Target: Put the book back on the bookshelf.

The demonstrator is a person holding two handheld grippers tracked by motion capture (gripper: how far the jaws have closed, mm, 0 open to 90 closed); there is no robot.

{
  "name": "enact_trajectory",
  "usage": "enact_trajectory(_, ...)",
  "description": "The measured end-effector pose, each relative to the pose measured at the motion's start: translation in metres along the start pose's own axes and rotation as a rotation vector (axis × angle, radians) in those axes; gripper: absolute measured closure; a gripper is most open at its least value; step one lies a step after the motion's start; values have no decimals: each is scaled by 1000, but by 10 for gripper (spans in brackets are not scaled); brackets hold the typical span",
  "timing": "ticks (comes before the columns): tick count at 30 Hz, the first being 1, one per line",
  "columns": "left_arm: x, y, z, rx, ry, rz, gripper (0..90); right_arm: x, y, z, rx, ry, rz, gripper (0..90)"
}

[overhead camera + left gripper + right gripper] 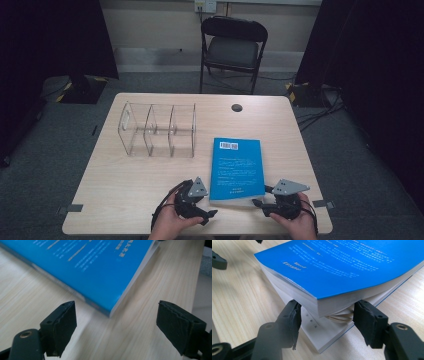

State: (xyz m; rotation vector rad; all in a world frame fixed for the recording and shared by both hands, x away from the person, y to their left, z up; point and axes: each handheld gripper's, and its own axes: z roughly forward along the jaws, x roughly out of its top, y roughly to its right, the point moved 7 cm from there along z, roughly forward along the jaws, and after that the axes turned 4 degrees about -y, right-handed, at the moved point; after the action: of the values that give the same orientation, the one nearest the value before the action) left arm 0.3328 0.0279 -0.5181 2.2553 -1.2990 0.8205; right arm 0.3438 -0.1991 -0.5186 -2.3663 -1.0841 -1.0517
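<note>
The blue book point(236, 169) lies flat on the table point(130, 185) near the person's edge, its long axis running away from the person, the barcode end farthest off and the near short edge between the two grippers. The left gripper point(210, 214) hovers just beside the book's near left corner with its jaws spread wide and nothing between them. The right gripper point(258, 203) is at the near right corner, where the upper pages and cover are lifted and bowed; its jaws stand either side of that raised corner, but whether the pads actually press it is hard to make out. Beyond the book stands a clear plastic organizer point(157, 131) with three compartments, all bare.
</note>
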Motion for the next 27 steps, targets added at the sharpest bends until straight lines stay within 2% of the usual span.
enact_trajectory(7, 25, 10, 16, -23, 19, 31, 169, 1, 1, -1, 3, 7, 3, 404)
enact_trajectory(10, 33, 15, 24, -17, 3, 70, 170, 3, 0, -2, 1, 11, 4, 405)
enact_trajectory(12, 37, 19, 28, -25, 2, 72, 170, 3, 0, -2, 2, 13, 3, 405)
enact_trajectory(15, 42, 21, 31, -17, -3, 99, 172, 3, 1, -3, 0, 11, 4, 405)
enact_trajectory(20, 48, 21, 34, -22, -8, 98, 169, 3, 1, -3, 1, 11, 5, 405)
enact_trajectory(22, 50, 21, 34, -11, -28, 107, 180, 3, 1, -2, 5, 10, 4, 405)
enact_trajectory(24, 52, 21, 36, 2, -19, 117, 175, 3, 1, -3, 2, 9, 5, 405)
enact_trajectory(27, 52, 19, 37, -9, -27, 123, 174, 3, 1, -3, 6, 10, 11, 405)
